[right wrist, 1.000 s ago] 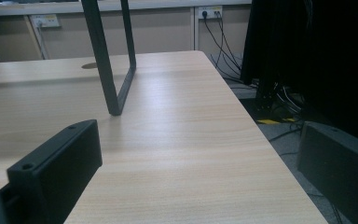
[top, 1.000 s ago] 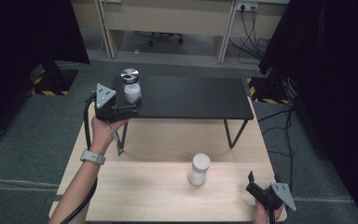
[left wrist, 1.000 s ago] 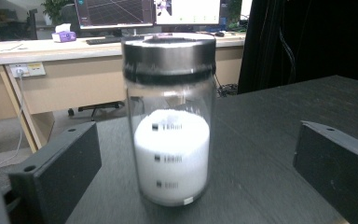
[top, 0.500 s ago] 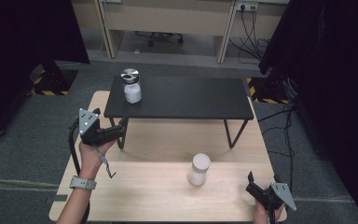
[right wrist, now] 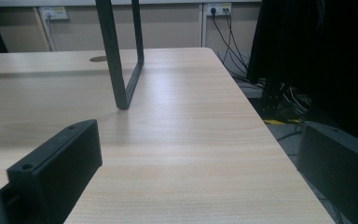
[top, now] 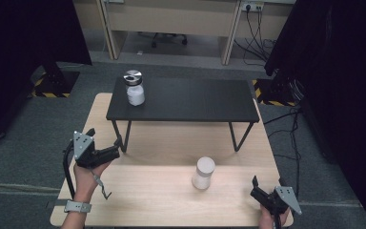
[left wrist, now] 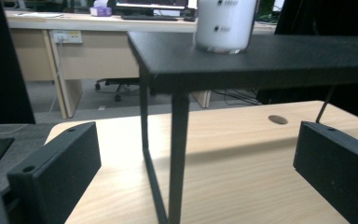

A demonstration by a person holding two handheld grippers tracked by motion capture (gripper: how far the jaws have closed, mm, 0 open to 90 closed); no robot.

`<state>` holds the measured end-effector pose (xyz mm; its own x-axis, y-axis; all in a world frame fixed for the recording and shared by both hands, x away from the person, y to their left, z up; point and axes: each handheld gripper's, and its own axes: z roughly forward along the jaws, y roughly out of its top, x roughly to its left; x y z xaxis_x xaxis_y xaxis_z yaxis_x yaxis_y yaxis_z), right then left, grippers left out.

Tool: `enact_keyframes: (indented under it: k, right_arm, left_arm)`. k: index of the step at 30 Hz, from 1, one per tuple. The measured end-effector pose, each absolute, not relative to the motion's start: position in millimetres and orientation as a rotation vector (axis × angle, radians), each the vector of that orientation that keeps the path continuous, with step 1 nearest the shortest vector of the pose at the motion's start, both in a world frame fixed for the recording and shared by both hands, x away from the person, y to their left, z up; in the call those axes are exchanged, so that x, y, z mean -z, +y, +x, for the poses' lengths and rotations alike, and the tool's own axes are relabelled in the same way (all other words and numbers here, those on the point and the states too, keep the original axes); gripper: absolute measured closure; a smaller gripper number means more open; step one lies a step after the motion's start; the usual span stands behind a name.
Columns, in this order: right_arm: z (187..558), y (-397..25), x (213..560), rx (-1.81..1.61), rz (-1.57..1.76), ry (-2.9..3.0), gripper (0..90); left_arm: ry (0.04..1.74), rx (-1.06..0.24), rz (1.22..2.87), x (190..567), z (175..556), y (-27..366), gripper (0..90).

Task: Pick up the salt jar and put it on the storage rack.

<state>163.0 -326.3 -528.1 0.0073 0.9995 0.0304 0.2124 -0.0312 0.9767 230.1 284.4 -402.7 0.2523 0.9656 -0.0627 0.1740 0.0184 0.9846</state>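
Jar axis: the jar (top: pixel 135 88) stands upright, long axis vertical, its lid facing straight up.
Jar look: a short, round, clear-sided body packed with something white, topped by a silver metal lid; the left gripper view shows its lower part (left wrist: pixel 223 23) as white with 2 small dark marks.
Jar place: on the left far corner of the black shelf (top: pixel 195 100), a low raised stand on thin black legs that rests on the wooden surface (top: pixel 162 195).
Canister: a white canister (top: pixel 203 172) also stands upright, long axis vertical, on the wooden surface in front of the shelf, right of centre; plain white, cap the same colour.
Left hand-held gripper: the left hand-held gripper (top: pixel 116 149) is held above the left edge of the surface, aimed to the right toward the shelf's left leg; its 2 jaws stand wide apart with nothing between them, well apart from the jar.
Right hand-held gripper: the right hand-held gripper (top: pixel 256 187) sits low at the near right corner of the surface, jaws spread and empty, near the canister but not touching it.
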Motion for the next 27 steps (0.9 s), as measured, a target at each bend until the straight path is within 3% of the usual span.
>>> enact_keyframes:
  k: [27]
  right_arm:
    - [165,-325,526,-1.088,1.369,1.38,0.4]
  left_arm:
    - [1.259,-0.894,1.426,480,194,314,0.0]
